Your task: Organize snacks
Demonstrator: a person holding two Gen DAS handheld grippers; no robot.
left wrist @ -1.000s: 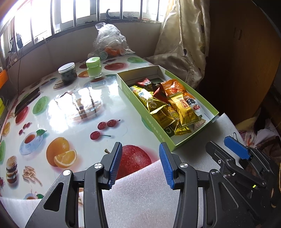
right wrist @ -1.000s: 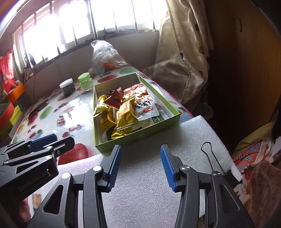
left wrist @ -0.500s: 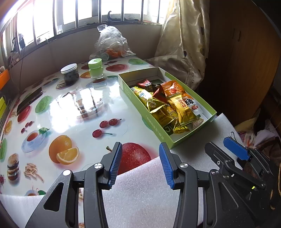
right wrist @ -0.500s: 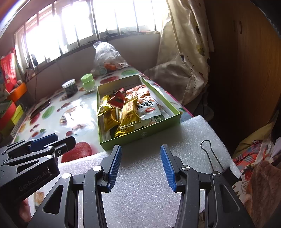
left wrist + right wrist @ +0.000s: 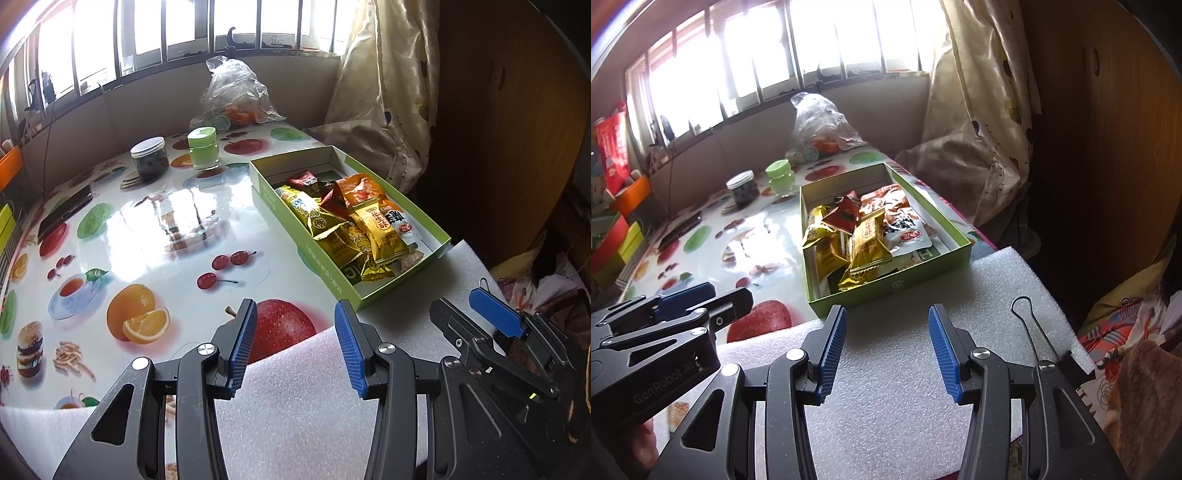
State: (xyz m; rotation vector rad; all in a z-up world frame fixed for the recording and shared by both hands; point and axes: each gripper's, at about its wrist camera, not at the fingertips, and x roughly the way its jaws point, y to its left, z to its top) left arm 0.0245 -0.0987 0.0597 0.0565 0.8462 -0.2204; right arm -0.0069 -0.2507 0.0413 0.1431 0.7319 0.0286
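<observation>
A shallow green box lies on the fruit-print table, filled with several snack packets in yellow, red and orange wrappers. My left gripper hovers open over a white foam sheet, short of the box's near corner, nothing between its blue pads. My right gripper also stands open and empty above the foam sheet, just in front of the box's near wall. Each gripper shows at the edge of the other's view, the right and the left.
At the back stand a dark jar with a white lid, a green jar and a clear plastic bag. A dark phone lies at the left. A curtain and a wooden cabinet close off the right. A binder clip rests on the foam.
Both views have drifted slightly, the box sitting a little higher and further off in them. The jaws and the snacks have not changed.
</observation>
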